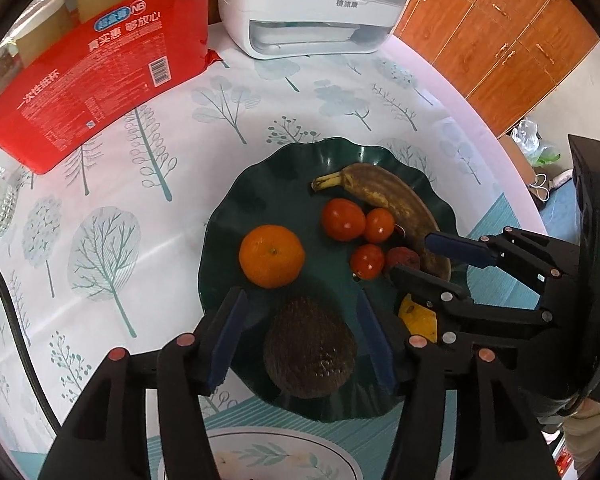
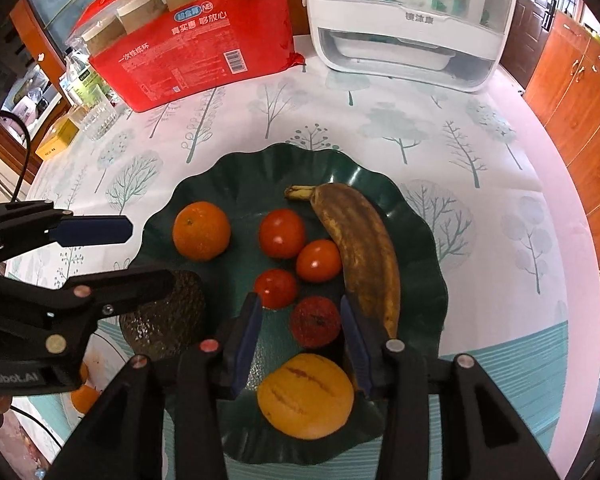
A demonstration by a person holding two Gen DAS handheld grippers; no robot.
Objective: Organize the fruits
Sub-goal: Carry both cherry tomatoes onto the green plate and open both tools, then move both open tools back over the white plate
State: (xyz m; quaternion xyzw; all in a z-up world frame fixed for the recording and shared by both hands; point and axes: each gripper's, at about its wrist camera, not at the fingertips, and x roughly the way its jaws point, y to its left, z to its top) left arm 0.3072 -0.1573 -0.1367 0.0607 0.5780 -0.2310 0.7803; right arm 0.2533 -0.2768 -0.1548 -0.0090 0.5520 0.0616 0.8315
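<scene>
While the left wrist view looks down, left gripper (image 1: 302,334) stands partly spread, its pads either side of the avocado (image 1: 310,350), not pressing it, on the green plate's (image 1: 236,200) near edge; orange (image 1: 271,256) just beyond. Right wrist view: right gripper (image 2: 300,346) narrow-gapped, holding nothing; red lychee (image 2: 315,322) between its tips, yellow fruit (image 2: 306,396) nearest, banana (image 2: 364,252) right, tomatoes (image 2: 282,233) mid-plate.

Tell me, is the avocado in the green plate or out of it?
In. The avocado lies on the plate near its front rim, between the left gripper's open fingers, which don't touch it.
</scene>
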